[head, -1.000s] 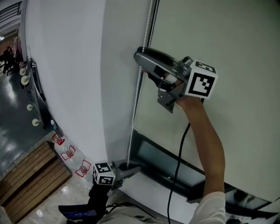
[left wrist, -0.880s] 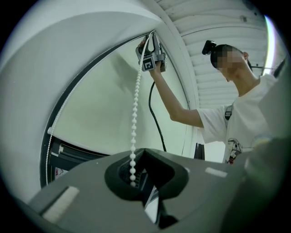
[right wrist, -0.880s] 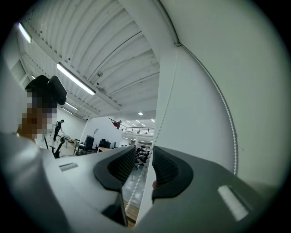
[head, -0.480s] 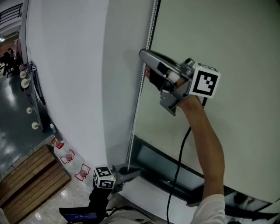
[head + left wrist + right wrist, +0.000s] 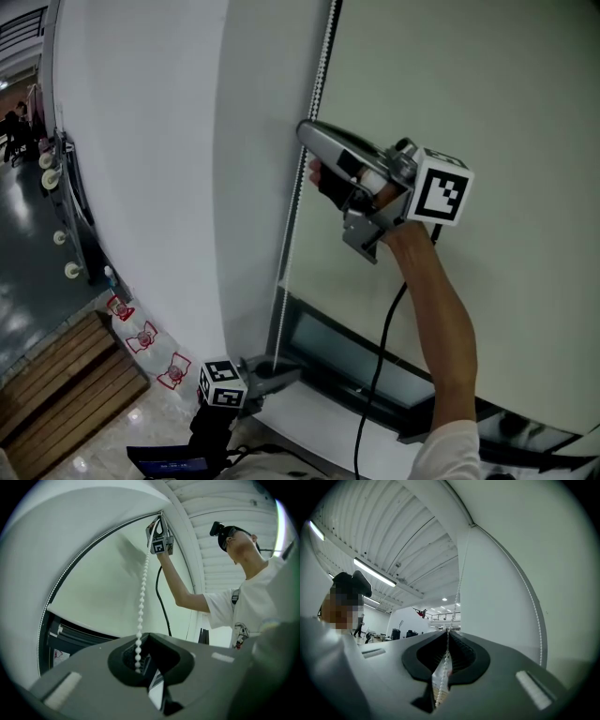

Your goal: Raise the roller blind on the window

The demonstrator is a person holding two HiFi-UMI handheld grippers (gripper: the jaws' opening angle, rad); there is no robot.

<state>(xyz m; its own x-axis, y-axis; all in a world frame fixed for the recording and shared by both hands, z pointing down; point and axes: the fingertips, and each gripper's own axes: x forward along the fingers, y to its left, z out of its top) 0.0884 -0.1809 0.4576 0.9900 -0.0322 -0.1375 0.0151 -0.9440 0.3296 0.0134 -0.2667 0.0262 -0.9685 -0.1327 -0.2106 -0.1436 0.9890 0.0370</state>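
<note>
Blind (image 5: 469, 112): pale sheet hanging flat over the window. Its lower edge runs across the head view from middle left down to the right, with a dark strip of window (image 5: 356, 361) showing under it.
Chain (image 5: 291, 253): white bead chain just beside the blind's left edge. Long axis up-and-down – in the head view it slants from top centre to lower left, taut between the two grippers.
Right gripper (image 5: 309, 150): raised, high on the chain, pointing at the blind's left edge. The jaws have just been closing. In its own view the tips meet on the beads and the chain passes between them and on upward – pinching the chain.
Left gripper (image 5: 292, 368): low, at the chain's bottom end near the window's lower corner. Jaws pressed together, beads dropping into the hollow between them and nipped there.
Cubes: right cube (image 5: 439, 186) and left cube (image 5: 222, 384) carry black-and-white square codes, no letters.
Cable (image 5: 380, 366): black, hangs from the right gripper down along the forearm.
Wall (image 5: 141, 141): white, left of the chain.
Floor marks (image 5: 141, 337): red-and-white stickers near the wall's foot, too small to read.
Shirt print: a small graphic on the person's white shirt in the left gripper view, not legible.
</note>
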